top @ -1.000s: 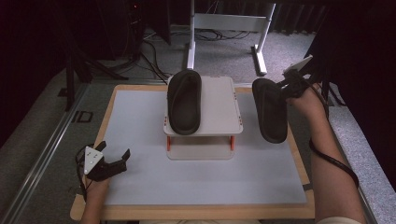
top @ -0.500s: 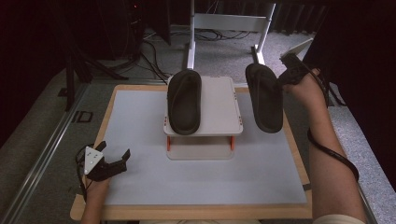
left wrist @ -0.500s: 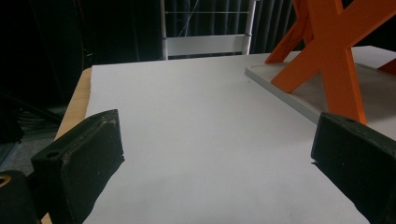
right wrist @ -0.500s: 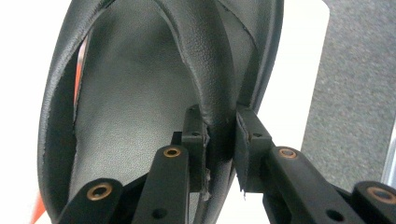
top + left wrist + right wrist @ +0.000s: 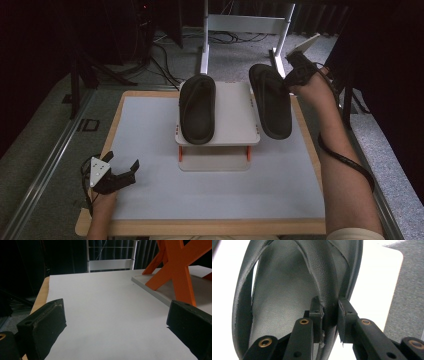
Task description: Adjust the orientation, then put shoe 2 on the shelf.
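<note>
Slipper (image 5: 270,101) above white table (image 5: 150,130) – grey carpet (image 5: 45,150), dark room.

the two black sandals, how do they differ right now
The sandal on the rack lies flat on the white rack; the held sandal hangs lifted beside that rack's right edge. The right gripper pinches the held sandal's strap; nothing grips the sandal on the rack. Both are black, toes pointing away.

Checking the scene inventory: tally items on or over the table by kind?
Black rubber flip-flop sandals: 2, one on the rack, one in the right gripper
White two-tier rack with orange legs: 1
Handheld black grippers: 2, left gripper, right gripper
Total: 5
</note>
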Tool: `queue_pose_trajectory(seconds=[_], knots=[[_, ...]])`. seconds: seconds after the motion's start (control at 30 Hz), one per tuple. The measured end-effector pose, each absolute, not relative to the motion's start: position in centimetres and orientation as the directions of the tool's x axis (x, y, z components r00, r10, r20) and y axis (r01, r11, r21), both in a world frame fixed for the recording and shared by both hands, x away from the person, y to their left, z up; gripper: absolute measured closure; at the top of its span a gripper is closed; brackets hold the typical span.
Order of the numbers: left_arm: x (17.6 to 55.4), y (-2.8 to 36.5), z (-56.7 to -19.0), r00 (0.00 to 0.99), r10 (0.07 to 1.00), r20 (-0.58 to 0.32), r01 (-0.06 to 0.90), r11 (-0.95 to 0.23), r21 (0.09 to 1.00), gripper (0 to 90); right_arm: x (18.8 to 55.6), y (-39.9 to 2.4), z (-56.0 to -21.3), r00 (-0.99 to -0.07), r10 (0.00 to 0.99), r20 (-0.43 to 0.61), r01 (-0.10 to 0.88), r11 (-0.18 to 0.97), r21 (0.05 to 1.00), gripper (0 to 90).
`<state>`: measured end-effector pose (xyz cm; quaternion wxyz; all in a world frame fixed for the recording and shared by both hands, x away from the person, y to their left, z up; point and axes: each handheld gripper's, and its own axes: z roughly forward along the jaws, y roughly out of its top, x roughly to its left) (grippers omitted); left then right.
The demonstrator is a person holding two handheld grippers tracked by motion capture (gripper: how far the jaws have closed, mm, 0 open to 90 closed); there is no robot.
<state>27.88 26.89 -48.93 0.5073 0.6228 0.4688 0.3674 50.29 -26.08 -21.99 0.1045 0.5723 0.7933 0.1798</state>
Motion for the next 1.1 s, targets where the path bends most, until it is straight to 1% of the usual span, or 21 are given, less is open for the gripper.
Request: queue_pose_trajectory(seconds=[0.3, 0.6, 0.8, 1.1], knots=[[27.9, 26.9, -48.9, 0.292, 0.956, -0.018, 0.209, -0.045, 0.977, 1.9, 50.3, -22.7, -21.9, -0.372, 0.926, 0.058, 0.856, 0.318, 0.408, 76.2], [27.8, 26.9, -49.0, 0.296, 0.955, -0.027, 0.206, -0.036, 0.978, 1.9, 50.4, -19.3, -22.6, -0.419, 0.907, 0.051, 0.844, 0.368, 0.389, 76.2], [27.8, 27.0, -48.9, 0.304, 0.952, -0.024, 0.205, -0.041, 0.978, 1.9, 50.7, -17.9, -23.2, -0.427, 0.903, 0.04, 0.846, 0.384, 0.369, 76.1], [27.8, 27.0, -48.9, 0.308, 0.951, -0.026, 0.206, -0.04, 0.978, 1.9, 51.0, -17.0, -24.0, -0.427, 0.904, 0.029, 0.856, 0.394, 0.334, 76.1]])
